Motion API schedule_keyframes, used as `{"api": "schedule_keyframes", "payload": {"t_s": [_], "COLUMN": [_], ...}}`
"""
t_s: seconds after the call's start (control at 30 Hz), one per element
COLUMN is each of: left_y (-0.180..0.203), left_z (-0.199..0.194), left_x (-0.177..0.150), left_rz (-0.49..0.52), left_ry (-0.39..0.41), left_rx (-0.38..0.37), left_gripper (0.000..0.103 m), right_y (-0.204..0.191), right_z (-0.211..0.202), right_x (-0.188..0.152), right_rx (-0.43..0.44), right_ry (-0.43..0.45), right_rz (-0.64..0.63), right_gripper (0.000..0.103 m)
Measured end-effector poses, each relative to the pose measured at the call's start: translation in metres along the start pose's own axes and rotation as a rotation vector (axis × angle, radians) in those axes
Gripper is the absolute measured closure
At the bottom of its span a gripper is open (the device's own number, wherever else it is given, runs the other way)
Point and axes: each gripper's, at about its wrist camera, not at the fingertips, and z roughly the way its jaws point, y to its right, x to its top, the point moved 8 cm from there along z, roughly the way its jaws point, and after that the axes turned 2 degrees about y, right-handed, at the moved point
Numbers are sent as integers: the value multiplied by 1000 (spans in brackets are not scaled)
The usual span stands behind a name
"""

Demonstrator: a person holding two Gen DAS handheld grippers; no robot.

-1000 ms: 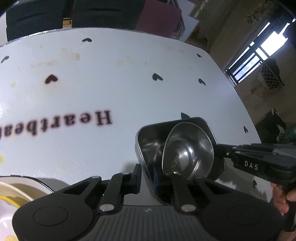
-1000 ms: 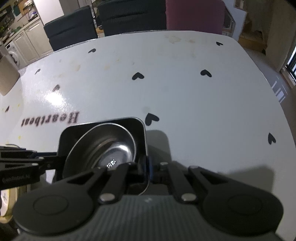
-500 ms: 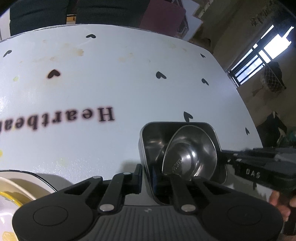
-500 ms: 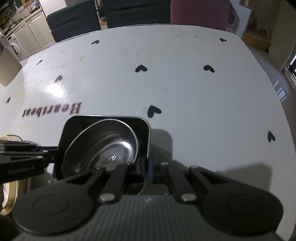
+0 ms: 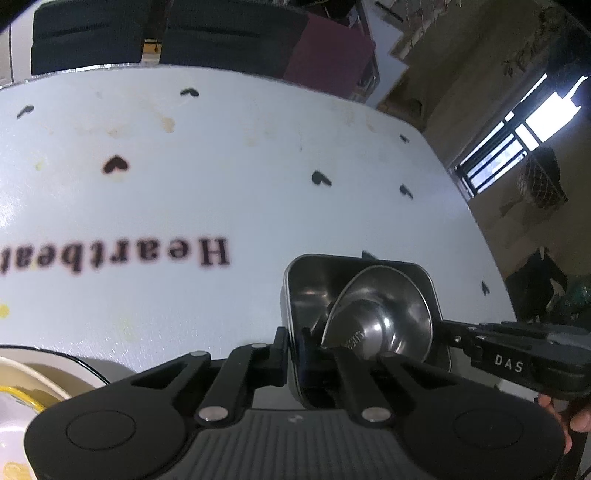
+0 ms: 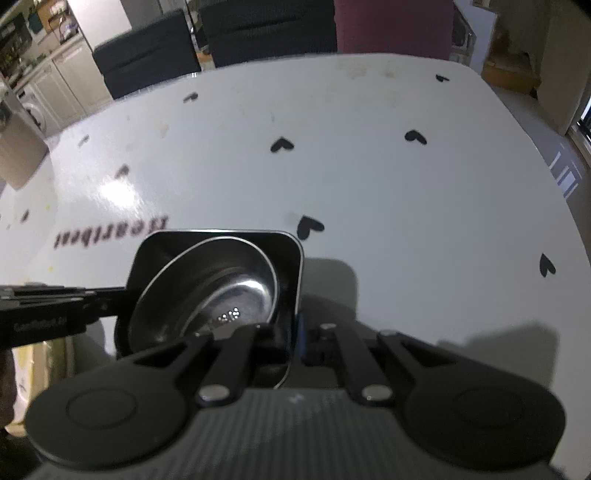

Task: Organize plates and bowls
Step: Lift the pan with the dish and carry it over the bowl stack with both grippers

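Note:
A square steel dish (image 5: pixel 314 280) sits on the white table with a round steel bowl (image 5: pixel 391 317) leaning tilted inside it. My left gripper (image 5: pixel 292 347) has its jaws closing on the dish's near wall, which its pads pinch. My right gripper (image 6: pixel 295 334) is shut on the dish's right-hand wall (image 6: pixel 299 266), with the round bowl (image 6: pixel 221 291) just left of its fingers. Each gripper shows in the other's view: the right one (image 5: pixel 448 332) at the dish's right rim, the left one (image 6: pixel 110 295) at its left rim.
The white table (image 5: pixel 184 206) carries black hearts and the word "Heartbeat". A white plate with yellow marks (image 5: pixel 26 376) lies at the near left, close to my left gripper. Dark chairs (image 6: pixel 147 55) and a maroon one (image 6: pixel 391 22) stand along the far edge.
The left gripper's fingers have drawn together onto the dish's near wall. The right gripper has kept its grip. The dish and bowl have barely shifted.

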Motion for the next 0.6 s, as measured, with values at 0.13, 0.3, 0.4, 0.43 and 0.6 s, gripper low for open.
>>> {"api": "schedule_keyframes", "payload": {"t_s": [0.13, 0.3, 0.4, 0.43, 0.6], "left_y": [2, 1, 1, 1, -6], "left_z": [-14, -39, -56, -62, -95], "left_x": [7, 16, 22, 23, 29], "left_rz": [1, -6, -6, -2, -9], "left_ry": [36, 91, 125, 137, 196], "left_rx": [-6, -19, -30, -32, -48], "left_gripper": [98, 99, 99, 99, 99], "right_y": [0, -5, -11, -13, -29], "right_z": [-13, -35, -51, -56, -80], "right_x": [5, 10, 13, 14, 17], "right_rx": [30, 76, 110, 114, 160], "right_ry": [52, 130, 182, 196, 269], "right_rz": [35, 56, 64, 61, 58], "right_gripper": [98, 98, 98, 98, 97]}}
